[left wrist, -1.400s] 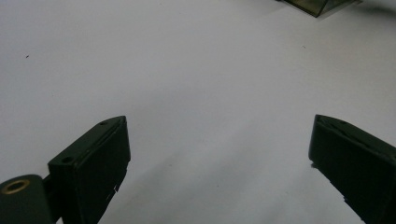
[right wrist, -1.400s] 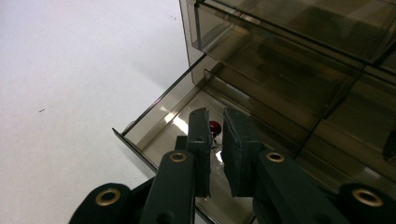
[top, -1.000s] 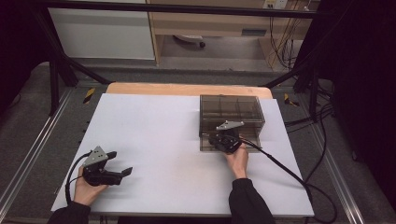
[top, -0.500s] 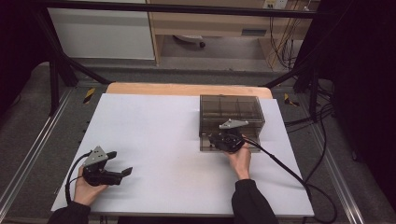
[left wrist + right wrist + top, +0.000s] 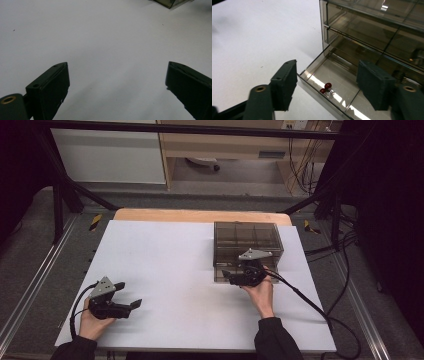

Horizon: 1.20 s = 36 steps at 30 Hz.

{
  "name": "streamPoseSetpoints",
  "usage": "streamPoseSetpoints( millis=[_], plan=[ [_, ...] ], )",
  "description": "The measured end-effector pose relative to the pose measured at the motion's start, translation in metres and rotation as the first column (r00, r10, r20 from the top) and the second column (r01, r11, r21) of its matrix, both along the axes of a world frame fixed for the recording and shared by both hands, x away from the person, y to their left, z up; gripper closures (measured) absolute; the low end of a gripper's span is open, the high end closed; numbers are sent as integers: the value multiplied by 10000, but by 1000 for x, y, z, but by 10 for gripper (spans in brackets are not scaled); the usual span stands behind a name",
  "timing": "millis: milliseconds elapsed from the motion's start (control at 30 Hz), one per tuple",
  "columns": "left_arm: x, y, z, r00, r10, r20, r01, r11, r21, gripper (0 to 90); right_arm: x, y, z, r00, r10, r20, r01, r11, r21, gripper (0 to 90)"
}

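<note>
Drawer cabinet (image 5: pixel 248 242) of smoky clear plastic sits toward the far right of the white worktop (image 5: pixel 165 265), its bottom drawer (image 5: pixel 329 85) pulled out toward the person. In that drawer lie two small red beads (image 5: pixel 325 88) joined to something clear and glinting, though I cannot make out what. The right gripper (image 5: pixel 239 274) hovers right at the drawer's front, fingers (image 5: pixel 284 83) spread wide on either side of the open tray and holding nothing. My guess is the step in hand is reaching in for the red piece; next it would need to dip lower and close carefully on something so small. The left gripper (image 5: pixel 131 306) rests well apart near the worktop's front left, fingers (image 5: pixel 53 87) spread and empty.
</note>
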<state>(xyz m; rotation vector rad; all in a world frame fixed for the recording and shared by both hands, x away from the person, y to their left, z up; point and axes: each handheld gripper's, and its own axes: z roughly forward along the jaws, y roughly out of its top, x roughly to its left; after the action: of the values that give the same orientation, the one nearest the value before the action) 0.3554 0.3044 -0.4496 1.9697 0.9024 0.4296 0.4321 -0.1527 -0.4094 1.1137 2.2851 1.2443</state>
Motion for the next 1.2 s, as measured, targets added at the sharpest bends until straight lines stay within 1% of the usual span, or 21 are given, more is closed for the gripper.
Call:
streamPoseSetpoints(
  millis=[133, 167, 233, 267, 300, 367, 400, 467, 500, 600, 633, 767, 800, 933, 1000, 1200],
  plan=[
    [0, 0, 0, 10000, 4, 1, -4, 10000, 2, 52, -5, -5, 4, 10000, -58, -27, 59, 9999, 156, 232],
    [0, 0, 0, 10000, 2, 2, -2, 10000, 1, 52, -6, -6, 5, 10000, -44, 36, 43, 9998, 169, 205],
    [0, 0, 0, 10000, 2, -8, -2, 10000, 1, 52, -10, -10, 7, 10000, 0, 15, 0, 9994, 337, 168],
    [0, 0, 0, 10000, 2, -8, -2, 10000, 1, 52, -10, -10, 7, 10000, 0, 15, 0, 9994, 337, 168],
    [0, -1, 0, 10000, -1, -14, 1, 10000, -2, 52, -13, -13, 8, 10000, 2, -62, 1, 9989, 462, 129],
    [0, -1, 0, 10000, -3, -25, 3, 10000, 5, 52, -14, -14, 8, 10000, 7, -36, -5, 9989, 474, 121],
    [0, -1, 0, 10000, -9, -23, 9, 10000, 5, 52, -17, -17, 9, 10000, -63, 1, 63, 9986, 521, 83],
    [0, -1, 0, 10000, 2, -24, -2, 10000, 6, 52, -19, -20, 10, 9999, -96, -76, 100, 9980, 620, 59],
    [0, -1, 0, 10000, 4, -20, -4, 10000, 3, 52, -21, -22, 10, 9999, -112, -54, 115, 9983, 576, 44],
    [0, -1, 0, 10000, 3, -18, -3, 10000, 3, 52, -23, -24, 10, 9998, -207, -65, 210, 9982, 567, 32],
    [0, 0, 0, 10000, -11, -19, 11, 10000, 28, 51, -27, -27, 10, 9996, -267, -35, 268, 9983, 524, 21],
    [0, -1, 0, 10000, -9, -40, 10, 10000, 32, 52, -31, -33, 7, 9996, -273, -11, 273, 9975, 648, 13],
    [0, -1, -1, 10000, -15, -42, 15, 10000, 39, 51, -34, -38, 4, 9997, -256, -50, 259, 9975, 663, 8],
    [0, -1, -1, 10000, -7, -39, 7, 10000, 28, 51, -38, -43, 1, 9996, -278, -48, 281, 9968, 747, 7],
    [0, -1, -1, 10000, -12, -36, 12, 10000, 14, 51, -43, -48, -3, 9997, -252, 10, 250, 9959, 867, 7],
    [0, -1, 0, 10000, -15, -30, 15, 10000, 28, 51, -50, -55, -10, 9999, -105, -25, 107, 9960, 882, 7]
  ],
)
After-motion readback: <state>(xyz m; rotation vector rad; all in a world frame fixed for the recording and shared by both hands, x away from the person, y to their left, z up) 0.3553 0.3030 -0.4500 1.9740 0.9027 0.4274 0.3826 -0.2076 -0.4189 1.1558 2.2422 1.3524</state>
